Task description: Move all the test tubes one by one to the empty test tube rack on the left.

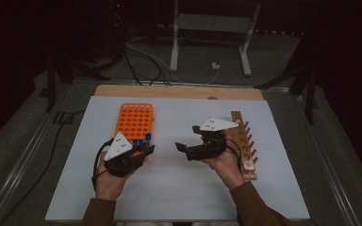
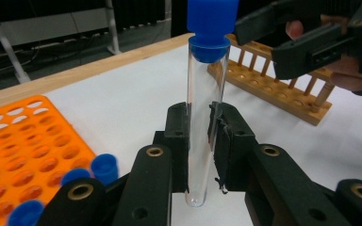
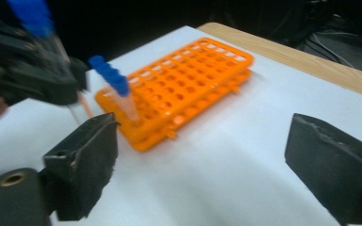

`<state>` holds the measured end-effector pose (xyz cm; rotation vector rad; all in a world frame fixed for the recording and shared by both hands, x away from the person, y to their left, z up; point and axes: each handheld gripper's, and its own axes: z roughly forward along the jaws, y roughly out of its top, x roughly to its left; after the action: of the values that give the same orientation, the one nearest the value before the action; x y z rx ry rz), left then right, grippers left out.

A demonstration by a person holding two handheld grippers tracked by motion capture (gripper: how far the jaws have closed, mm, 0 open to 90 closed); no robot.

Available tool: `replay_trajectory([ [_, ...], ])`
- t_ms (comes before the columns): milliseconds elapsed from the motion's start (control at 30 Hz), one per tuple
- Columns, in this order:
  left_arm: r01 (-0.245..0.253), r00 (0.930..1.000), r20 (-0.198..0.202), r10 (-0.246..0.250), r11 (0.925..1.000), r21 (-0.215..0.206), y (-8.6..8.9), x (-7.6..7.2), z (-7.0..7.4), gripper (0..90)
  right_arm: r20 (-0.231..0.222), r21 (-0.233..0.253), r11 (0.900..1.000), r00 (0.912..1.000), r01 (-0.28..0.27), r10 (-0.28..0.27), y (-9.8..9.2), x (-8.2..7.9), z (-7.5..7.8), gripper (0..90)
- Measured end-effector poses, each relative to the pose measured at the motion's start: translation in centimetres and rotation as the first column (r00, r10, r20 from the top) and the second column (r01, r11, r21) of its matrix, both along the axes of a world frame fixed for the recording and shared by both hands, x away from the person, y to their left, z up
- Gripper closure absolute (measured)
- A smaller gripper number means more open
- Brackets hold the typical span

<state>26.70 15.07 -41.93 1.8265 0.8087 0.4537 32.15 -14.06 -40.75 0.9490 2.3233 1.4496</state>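
Note:
A clear test tube with a blue cap (image 2: 206,84) stands upright between the jaws of my left gripper (image 2: 199,120), which is shut on its lower half just off the near right corner of the orange rack (image 1: 134,120). The left gripper (image 1: 143,151) lies at centre-left in the high view. A few more blue-capped tubes (image 3: 115,84) stand in the rack's near rows. My right gripper (image 3: 202,155) is open and holds nothing. It hovers over the white mat (image 1: 169,188), beside the wooden rack (image 1: 245,146), its jaws turned toward the left gripper (image 3: 28,70).
The wooden rack (image 2: 273,87) holds no tubes and lies along the mat's right side. The table's wooden edge (image 1: 179,91) runs behind the mat. Cables and a metal stand (image 1: 207,28) are on the floor beyond.

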Motion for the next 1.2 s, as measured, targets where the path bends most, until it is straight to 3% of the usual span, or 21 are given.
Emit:
replay_trajectory([
  [233,-0.041,0.9990,0.014,0.042,0.9989,-0.021,1.4,0.1,0.4,77.9,0.013,-0.017,0.998,0.9985,0.054,-0.054,-1.8,0.1,-0.5,2.5],
  [667,-0.123,0.9913,0.040,0.125,0.9911,-0.052,4.1,0.0,1.1,77.9,0.027,-0.005,0.989,0.9883,0.150,-0.150,-5.8,-0.4,-1.1,0.7],
  [1200,-0.234,0.9701,0.057,0.236,0.9716,-0.033,6.1,0.2,0.6,77.8,0.020,0.018,0.974,0.9735,0.228,-0.228,-9.7,-0.9,-1.7,0.8],
])
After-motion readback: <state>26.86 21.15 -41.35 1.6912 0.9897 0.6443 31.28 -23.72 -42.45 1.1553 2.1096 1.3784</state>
